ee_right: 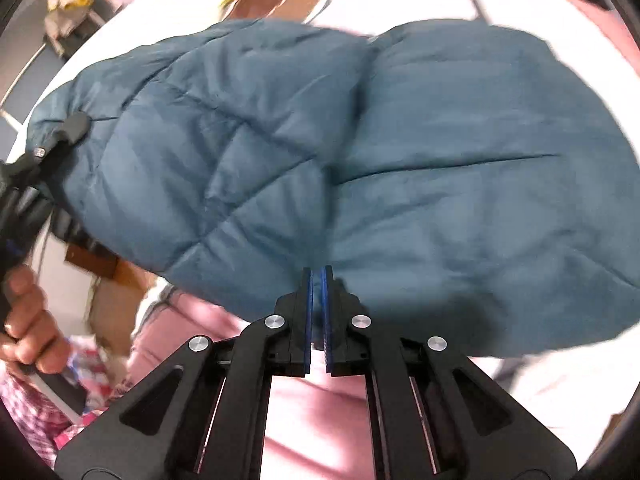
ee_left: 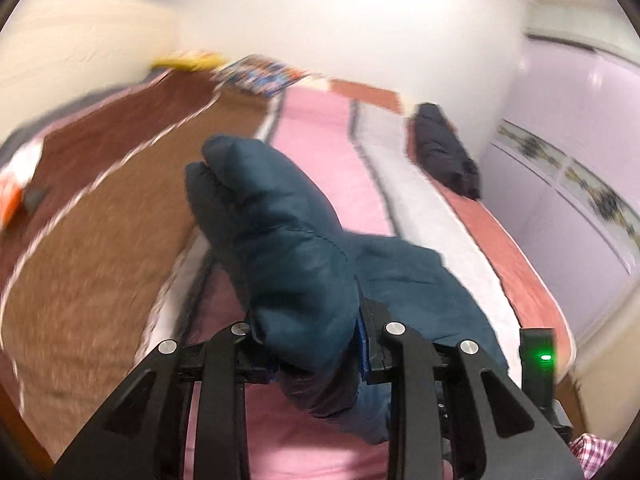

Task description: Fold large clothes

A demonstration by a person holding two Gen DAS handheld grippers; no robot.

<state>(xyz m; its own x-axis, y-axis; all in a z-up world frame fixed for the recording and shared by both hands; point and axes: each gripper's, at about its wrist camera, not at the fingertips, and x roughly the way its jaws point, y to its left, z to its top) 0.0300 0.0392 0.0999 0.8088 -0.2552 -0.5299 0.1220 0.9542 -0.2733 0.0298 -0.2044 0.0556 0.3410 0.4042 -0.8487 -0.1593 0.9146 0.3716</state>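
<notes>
Left wrist view: left gripper [ee_left: 316,344] fingers clamp the teal jacket [ee_left: 280,240]; right gripper [ee_right: 317,300] fingers pinch its hem, both lifting it above the bed [ee_left: 320,136], likely to spread it for folding.

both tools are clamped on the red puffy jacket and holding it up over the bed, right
Not quite: the jacket is dark teal, not red, as the right wrist view shows plainly. The rest holds: the right tool is shut on its lower edge, the left tool grips a bunched part, and it hangs above the bed.
</notes>
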